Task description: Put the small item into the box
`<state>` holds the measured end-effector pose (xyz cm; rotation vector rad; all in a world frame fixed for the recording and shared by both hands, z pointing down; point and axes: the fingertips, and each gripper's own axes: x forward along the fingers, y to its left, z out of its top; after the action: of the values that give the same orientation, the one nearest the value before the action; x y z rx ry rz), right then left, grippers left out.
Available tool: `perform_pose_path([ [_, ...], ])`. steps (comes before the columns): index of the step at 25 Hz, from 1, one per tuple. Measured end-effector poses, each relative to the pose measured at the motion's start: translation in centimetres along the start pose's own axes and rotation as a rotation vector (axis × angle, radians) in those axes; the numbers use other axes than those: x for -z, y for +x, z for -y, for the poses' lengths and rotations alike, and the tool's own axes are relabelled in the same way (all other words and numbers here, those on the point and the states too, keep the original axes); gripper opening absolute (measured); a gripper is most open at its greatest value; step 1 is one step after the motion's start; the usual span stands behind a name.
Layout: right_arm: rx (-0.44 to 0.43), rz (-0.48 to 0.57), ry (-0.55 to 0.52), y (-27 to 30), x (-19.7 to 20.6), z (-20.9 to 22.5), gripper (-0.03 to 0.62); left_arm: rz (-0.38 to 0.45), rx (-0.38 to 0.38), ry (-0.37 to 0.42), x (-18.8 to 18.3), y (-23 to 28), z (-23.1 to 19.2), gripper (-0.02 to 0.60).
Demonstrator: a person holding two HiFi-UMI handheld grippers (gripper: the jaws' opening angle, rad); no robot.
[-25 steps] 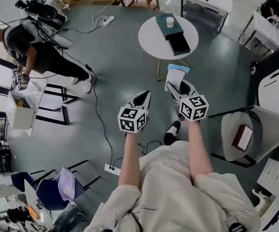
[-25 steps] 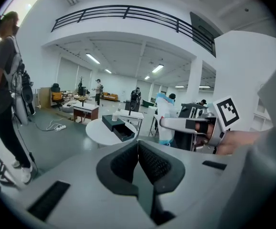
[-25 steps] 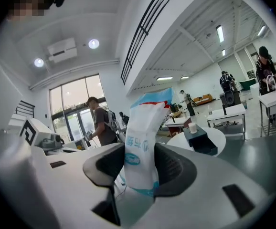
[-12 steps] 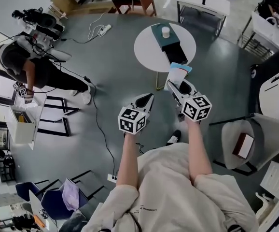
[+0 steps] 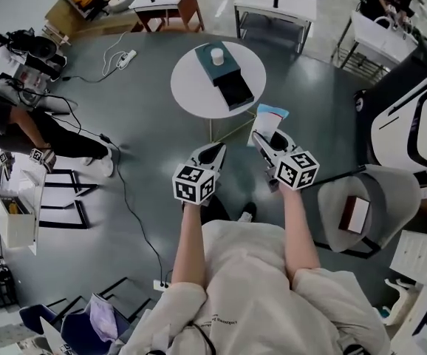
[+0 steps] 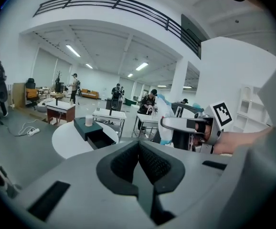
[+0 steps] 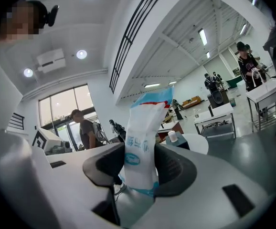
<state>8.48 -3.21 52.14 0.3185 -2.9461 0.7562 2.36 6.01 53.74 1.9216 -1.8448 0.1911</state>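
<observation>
Right gripper [image 5: 270, 137] clamps the white-and-blue packet [image 7: 140, 137], left gripper [image 5: 212, 151] has its jaws together, box [image 5: 225, 74] sits on the round table [image 5: 191, 89].

The small packet [image 7: 140, 142] looks like glossy plastic film, white with blue print and lightly creased. The right gripper [image 7: 139, 168] and left gripper [image 6: 139, 149] have matt grey plastic bodies, and their jaws carry dark, finely ribbed pads [image 6: 154, 165] that look rubbery. The round bench [image 5: 191, 87] has a smooth white top. The box [image 5: 224, 72] on it is dark and matt. The floor [image 5: 139, 146] is smooth grey with a faint sheen. The person's shirt [image 5: 250, 287] is pale cloth.
</observation>
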Motion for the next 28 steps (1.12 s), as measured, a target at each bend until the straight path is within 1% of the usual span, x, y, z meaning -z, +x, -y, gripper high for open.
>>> perform_pose_path([
  [5,0.016,-0.003,0.000,0.0,-0.4,1.1,0.213,0.003,0.015,-0.001,-0.5,1.0,-0.1,0.021],
  [11,-0.006,-0.013,0.020,1.7,-0.1,1.1,0.213,-0.002,0.008,-0.012,-0.4,1.3,-1.7,0.021],
  [15,-0.013,-0.039,0.012,3.7,0.5,0.9,0.213,-0.001,-0.008,-0.027,-0.5,1.3,-3.8,0.021],
  [18,-0.016,-0.038,0.044,5.2,0.3,1.7,0.213,0.005,-0.024,-0.035,-1.0,1.8,-5.6,0.021],
  [20,-0.003,-0.030,0.066,6.2,-0.1,2.4,0.213,0.009,-0.032,-0.036,-1.6,2.1,-6.9,0.021],
  [24,0.030,-0.035,0.060,8.5,-0.6,4.0,0.213,0.022,-0.047,-0.042,-2.7,3.2,-9.9,0.021],
  [28,0.063,-0.027,0.072,11.2,-1.8,5.6,0.213,0.010,-0.028,-0.034,-4.4,5.2,-12.6,0.021],
])
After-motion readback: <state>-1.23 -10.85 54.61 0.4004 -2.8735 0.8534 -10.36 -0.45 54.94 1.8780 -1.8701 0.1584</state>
